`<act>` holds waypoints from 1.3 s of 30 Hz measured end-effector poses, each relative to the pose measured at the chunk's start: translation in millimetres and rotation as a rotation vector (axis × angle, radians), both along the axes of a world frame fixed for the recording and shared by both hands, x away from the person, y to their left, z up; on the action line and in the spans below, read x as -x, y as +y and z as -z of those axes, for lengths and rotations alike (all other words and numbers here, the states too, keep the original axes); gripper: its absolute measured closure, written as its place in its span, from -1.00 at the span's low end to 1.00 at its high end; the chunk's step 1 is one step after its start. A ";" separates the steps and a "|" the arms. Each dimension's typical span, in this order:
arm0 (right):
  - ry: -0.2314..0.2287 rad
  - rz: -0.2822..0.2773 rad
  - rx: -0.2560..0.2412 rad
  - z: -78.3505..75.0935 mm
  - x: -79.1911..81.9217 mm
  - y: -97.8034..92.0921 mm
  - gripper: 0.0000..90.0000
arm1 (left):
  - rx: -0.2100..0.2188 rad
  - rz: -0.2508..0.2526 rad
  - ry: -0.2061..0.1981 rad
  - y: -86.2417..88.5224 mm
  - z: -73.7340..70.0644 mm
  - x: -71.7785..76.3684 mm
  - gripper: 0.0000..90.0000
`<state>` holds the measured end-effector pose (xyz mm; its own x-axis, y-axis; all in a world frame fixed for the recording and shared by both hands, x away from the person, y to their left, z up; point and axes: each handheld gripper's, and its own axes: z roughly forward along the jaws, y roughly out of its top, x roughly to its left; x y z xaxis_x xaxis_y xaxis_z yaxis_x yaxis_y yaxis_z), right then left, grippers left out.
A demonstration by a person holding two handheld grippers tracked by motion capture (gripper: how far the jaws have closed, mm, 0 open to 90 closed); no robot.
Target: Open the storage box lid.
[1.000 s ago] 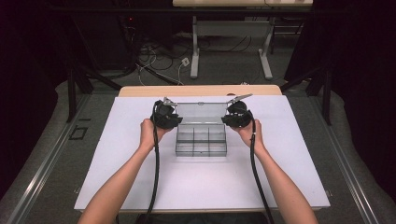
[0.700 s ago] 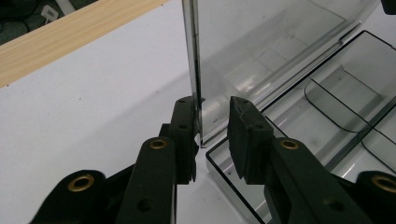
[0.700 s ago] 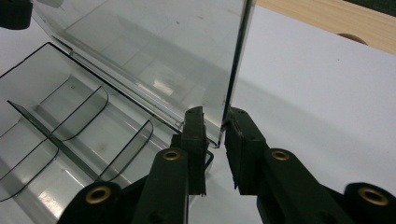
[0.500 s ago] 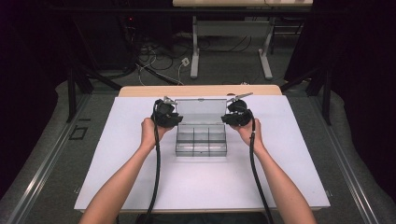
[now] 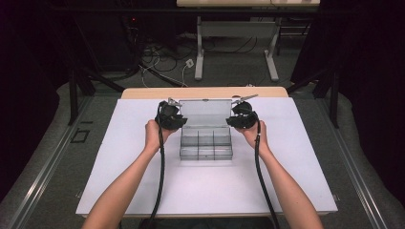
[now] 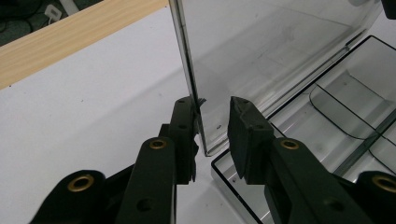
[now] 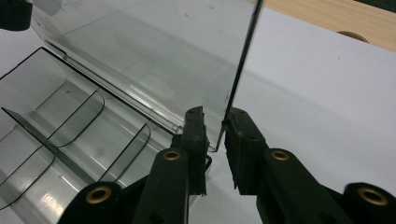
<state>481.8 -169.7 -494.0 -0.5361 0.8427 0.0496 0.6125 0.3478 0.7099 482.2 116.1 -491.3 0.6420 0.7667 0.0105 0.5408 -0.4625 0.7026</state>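
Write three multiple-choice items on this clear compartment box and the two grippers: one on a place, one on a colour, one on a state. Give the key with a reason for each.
1. Where does the clear box stand?
A. on the white table top
B. on the floor
C. on the wooden strip at the far edge

2. What colour are the jaws of the left gripper?
A. white
B. black
C. orange

3. How does the lid stand?
A. shut flat on the box
B. lying apart from the box
C. raised upright at the far side

Key:
1 A, the high view shows the box in the middle of the white top.
2 B, both jaws are black in the left gripper view.
3 C, the lid rises from the box's far edge, with the left gripper and the right gripper each straddling a side edge of it.
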 end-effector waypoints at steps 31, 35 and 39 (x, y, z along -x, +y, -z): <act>0.050 0.029 0.003 10.0 -7.7 -1.3 0.66 | -0.014 -0.032 0.012 0.0 8.5 -7.1 0.23; 0.059 0.033 -0.003 12.3 -4.3 -6.3 0.58 | -0.007 -0.046 0.013 7.1 7.8 -1.4 -0.14; 0.087 0.005 -0.007 13.5 5.4 -12.3 0.48 | -0.013 -0.049 0.016 14.9 7.8 10.2 -0.36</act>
